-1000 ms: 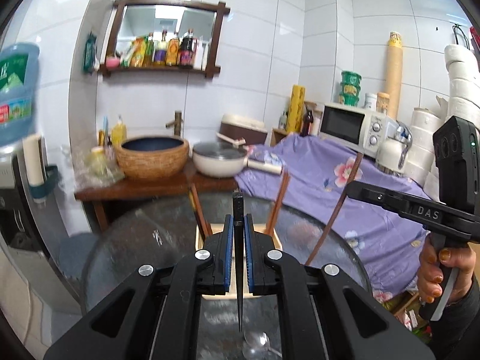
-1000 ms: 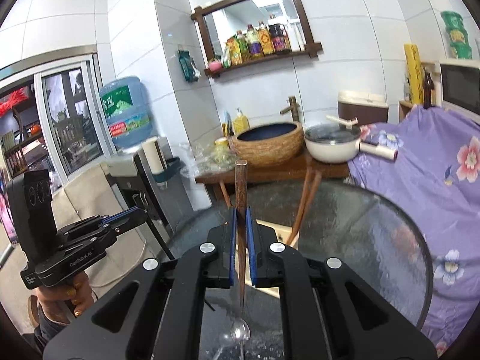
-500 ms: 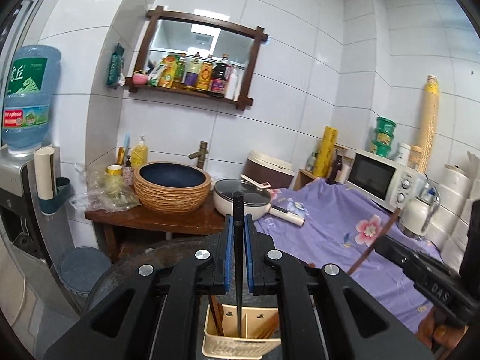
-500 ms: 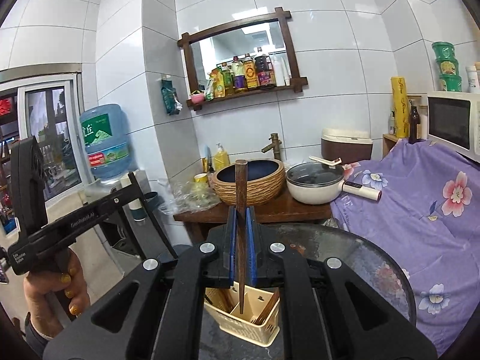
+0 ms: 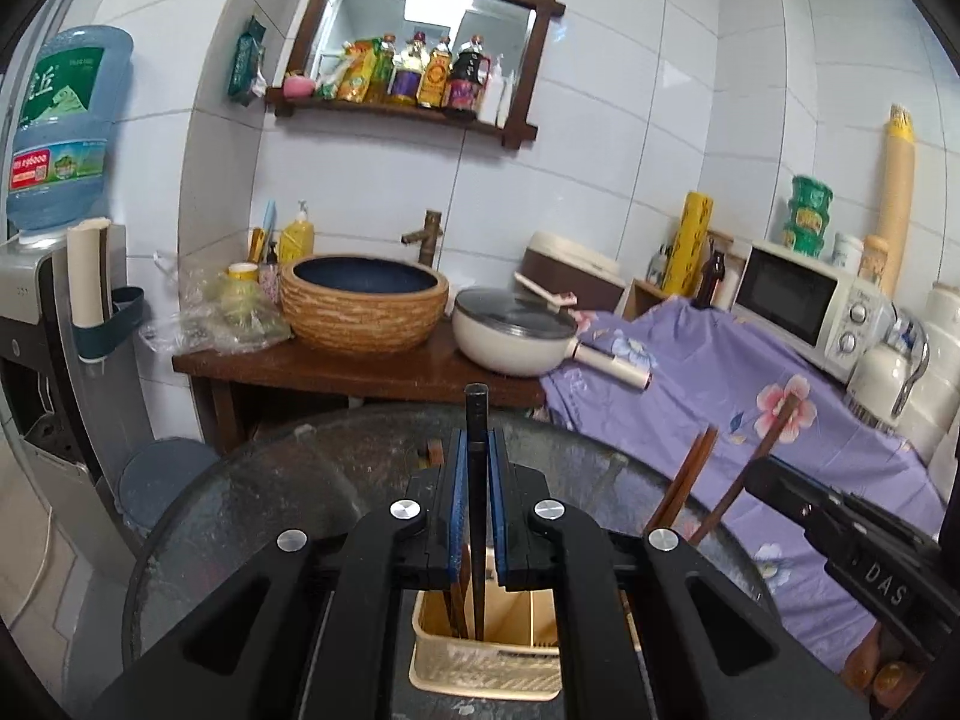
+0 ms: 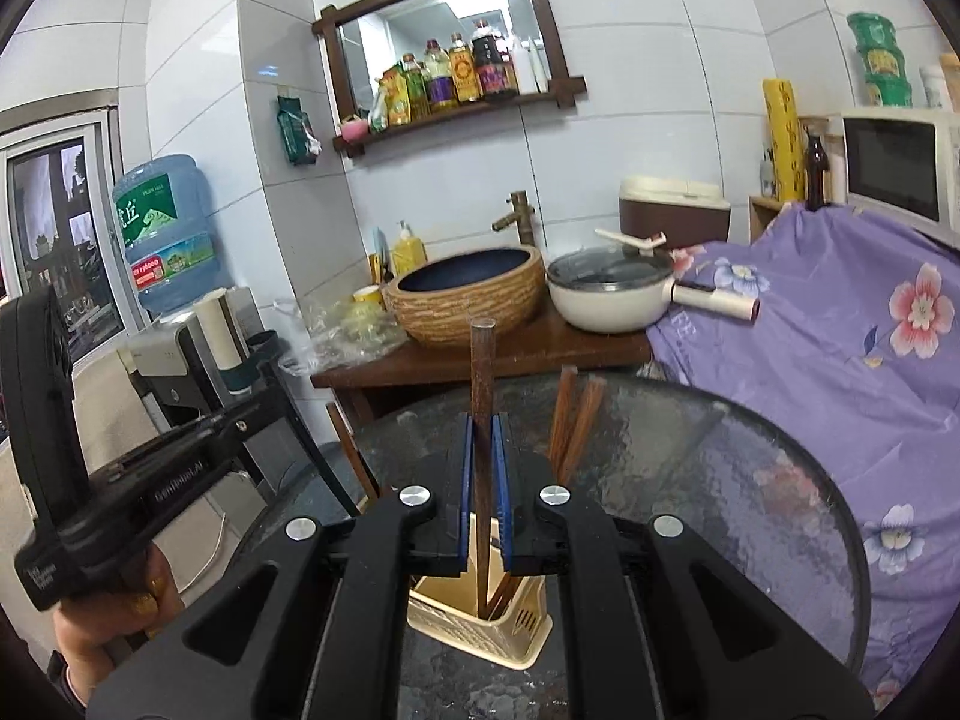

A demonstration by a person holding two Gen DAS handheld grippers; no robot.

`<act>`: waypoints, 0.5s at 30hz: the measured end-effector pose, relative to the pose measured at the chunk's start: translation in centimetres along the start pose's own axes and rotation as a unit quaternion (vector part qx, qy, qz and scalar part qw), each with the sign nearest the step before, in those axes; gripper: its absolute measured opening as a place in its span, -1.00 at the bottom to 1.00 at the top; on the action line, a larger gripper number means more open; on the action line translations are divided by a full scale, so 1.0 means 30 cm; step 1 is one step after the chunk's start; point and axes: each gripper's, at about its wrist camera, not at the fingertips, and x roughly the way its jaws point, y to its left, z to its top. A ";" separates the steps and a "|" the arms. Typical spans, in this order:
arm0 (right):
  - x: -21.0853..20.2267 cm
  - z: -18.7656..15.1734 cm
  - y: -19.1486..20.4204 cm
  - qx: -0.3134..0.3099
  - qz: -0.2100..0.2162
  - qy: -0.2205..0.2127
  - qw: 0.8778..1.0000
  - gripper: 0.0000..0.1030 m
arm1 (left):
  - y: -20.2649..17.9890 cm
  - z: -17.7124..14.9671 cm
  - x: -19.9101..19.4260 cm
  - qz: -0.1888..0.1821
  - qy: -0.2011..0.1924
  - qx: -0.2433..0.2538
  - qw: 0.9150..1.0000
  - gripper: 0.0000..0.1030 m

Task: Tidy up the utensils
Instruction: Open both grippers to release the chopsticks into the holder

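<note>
My left gripper [image 5: 478, 450] is shut on a black chopstick [image 5: 477, 414] held upright, its lower end inside the cream utensil holder [image 5: 486, 669] on the glass table. My right gripper [image 6: 482, 438] is shut on a brown wooden chopstick [image 6: 482, 360], also upright, its lower end in the same holder [image 6: 480, 630]. Brown chopsticks [image 6: 570, 420] stand leaning in the holder. The right gripper with its chopstick also shows in the left wrist view [image 5: 774, 444], and the left gripper's body shows in the right wrist view [image 6: 150, 480].
The round glass table [image 6: 750, 480] carries the holder. Behind it a wooden stand holds a woven basin [image 5: 363, 306] and a white pot [image 5: 513, 333]. A purple flowered cloth [image 6: 840, 330] covers furniture at right, with a microwave [image 5: 804, 300]. A water dispenser [image 5: 54, 138] stands at left.
Both grippers have come down toward the holder with their chopsticks. The chopsticks' lower ends now sit inside the holder. A spoon seen on the table earlier is out of view.
</note>
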 end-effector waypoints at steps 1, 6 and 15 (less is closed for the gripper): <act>0.008 -0.010 -0.003 0.002 0.000 0.003 1.000 -0.85 | 0.001 -0.022 0.015 -0.001 0.009 0.001 1.000 -0.87; 0.044 -0.056 -0.016 0.007 0.000 0.019 1.000 -0.85 | 0.010 -0.081 0.048 -0.003 0.028 0.001 1.000 -0.87; 0.057 -0.087 -0.016 0.005 -0.003 0.022 1.000 -0.85 | 0.000 -0.134 0.067 -0.002 0.044 0.011 0.999 -0.87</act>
